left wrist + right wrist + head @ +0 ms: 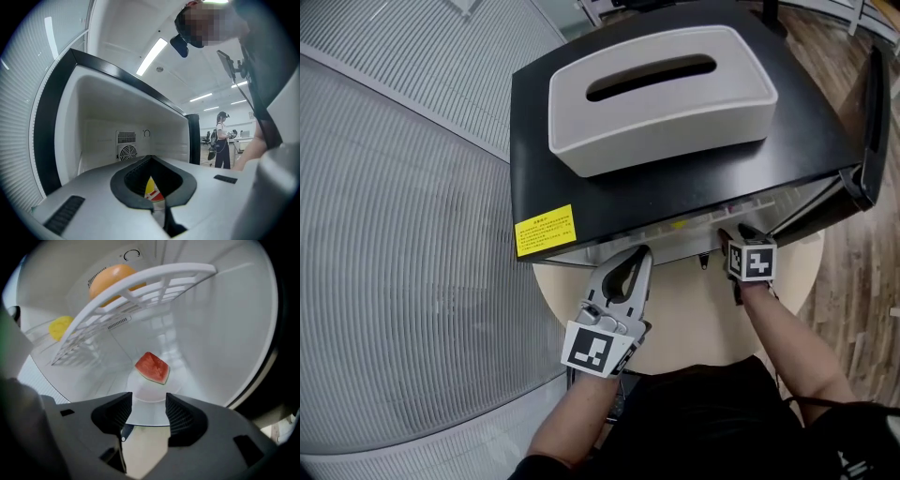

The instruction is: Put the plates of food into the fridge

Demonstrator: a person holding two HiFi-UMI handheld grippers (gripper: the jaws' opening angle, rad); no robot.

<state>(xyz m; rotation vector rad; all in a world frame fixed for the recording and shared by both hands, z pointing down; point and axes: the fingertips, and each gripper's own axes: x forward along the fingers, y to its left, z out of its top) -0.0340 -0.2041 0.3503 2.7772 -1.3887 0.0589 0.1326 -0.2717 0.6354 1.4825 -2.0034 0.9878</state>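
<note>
A red watermelon slice [152,366] lies on a white plate [140,391] on the floor of the fridge's lower compartment. My right gripper [149,401] is open; the plate's near rim lies between its fingertips, and the pads do not press on it. In the head view my right gripper [741,239] reaches under the black fridge top [581,159]. My left gripper [639,255] is shut with nothing in it, at the fridge's front edge. In its own view my left gripper [151,158] faces the white upper compartment.
A white wire shelf [140,284] above the plate carries an orange food [112,280] and a yellow food [61,326]. A grey tissue box [661,94] sits on the fridge. The door [874,122] stands open at the right. A person [220,140] stands far off.
</note>
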